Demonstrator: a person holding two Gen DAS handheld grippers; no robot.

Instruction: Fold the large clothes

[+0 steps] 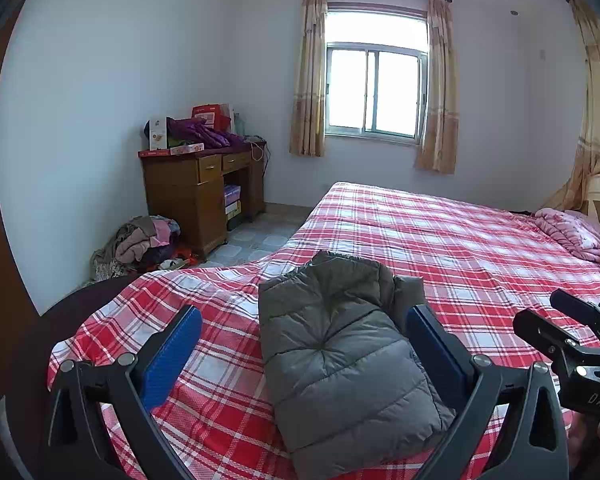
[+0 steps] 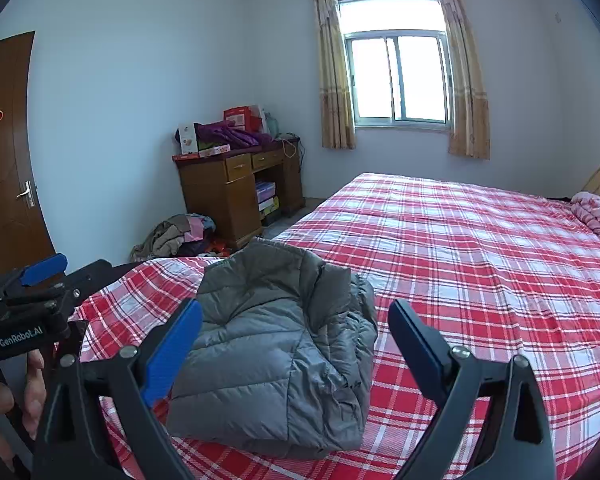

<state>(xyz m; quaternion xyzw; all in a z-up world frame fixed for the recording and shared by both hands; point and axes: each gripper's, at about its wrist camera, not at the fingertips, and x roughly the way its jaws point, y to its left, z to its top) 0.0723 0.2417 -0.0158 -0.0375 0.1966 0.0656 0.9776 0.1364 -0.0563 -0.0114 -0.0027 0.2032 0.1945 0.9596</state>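
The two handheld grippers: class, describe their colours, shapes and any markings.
Both the left gripper and right gripper have black angular frames with silver bolts and flat blue fingers. One body reads "GenRobot.AI" in white lettering, the other "DAS".

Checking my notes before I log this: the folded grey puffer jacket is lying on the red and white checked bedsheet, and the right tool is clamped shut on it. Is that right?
Not quite. The folded grey puffer jacket does lie on the red and white checked bedsheet, but the right tool is open and holds nothing. The right wrist view shows it.
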